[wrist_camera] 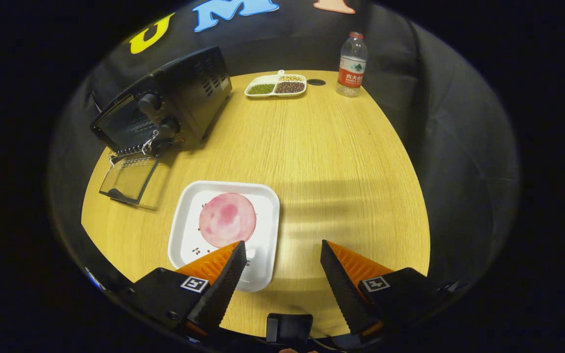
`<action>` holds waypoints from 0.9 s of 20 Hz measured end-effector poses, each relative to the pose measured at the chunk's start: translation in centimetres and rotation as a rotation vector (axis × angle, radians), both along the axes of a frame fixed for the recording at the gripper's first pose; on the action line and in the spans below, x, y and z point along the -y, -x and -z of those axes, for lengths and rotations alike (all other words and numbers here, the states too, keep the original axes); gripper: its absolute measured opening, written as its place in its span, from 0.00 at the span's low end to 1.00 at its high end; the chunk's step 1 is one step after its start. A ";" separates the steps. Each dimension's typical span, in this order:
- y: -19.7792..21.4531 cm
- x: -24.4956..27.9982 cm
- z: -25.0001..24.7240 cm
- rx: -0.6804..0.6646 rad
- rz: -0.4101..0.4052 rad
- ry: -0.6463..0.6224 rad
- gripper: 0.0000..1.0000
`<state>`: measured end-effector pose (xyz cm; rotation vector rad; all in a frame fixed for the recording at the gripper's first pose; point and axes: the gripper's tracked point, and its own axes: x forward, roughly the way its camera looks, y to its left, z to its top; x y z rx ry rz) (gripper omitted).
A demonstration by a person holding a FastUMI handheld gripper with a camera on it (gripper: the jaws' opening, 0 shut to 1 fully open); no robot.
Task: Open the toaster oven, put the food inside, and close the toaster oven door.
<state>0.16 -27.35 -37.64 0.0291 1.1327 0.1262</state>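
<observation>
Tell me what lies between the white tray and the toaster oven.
In the gripper view, the toaster oven has its glass door folded down onto the wooden table, between it and the white tray. The gripper has open fingers.

So the gripper point(282, 242) is a pretty chunky handheld thing. Two wedge-shaped fingers point(223, 284) taper down to sharp points, with sawtooth ridges along the inner faces and fine ribbing on the outer sides. Right now they're spread wide apart. Each finger sits in a blocky black mount point(160, 294), and each mount has a little square black-and-white tag, one on the left marker point(194, 283) and one on the right marker point(375, 283). Down between the mounts there's a small black box point(289, 327) with squared-off edges
</observation>
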 end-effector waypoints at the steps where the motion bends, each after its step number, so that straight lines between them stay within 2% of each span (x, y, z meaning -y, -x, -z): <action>1: 0.0 0.1 0.2 -0.019 0.000 -0.006 0.97; 7: 0.3 -0.1 1.8 -0.102 -0.020 0.016 0.97; 9: 0.2 0.1 1.4 -0.099 -0.049 0.051 0.93; 11: 0.3 -0.7 1.7 -0.120 -0.043 0.034 0.80; 14: 0.7 -2.1 1.9 -0.185 -0.036 -0.013 0.46; 15: 0.4 -2.1 2.2 -0.200 -0.033 -0.019 0.25; 17: 0.0 -1.8 2.2 -0.210 -0.018 -0.038 0.24; 18: -0.1 -2.0 2.2 -0.219 -0.013 -0.053 0.16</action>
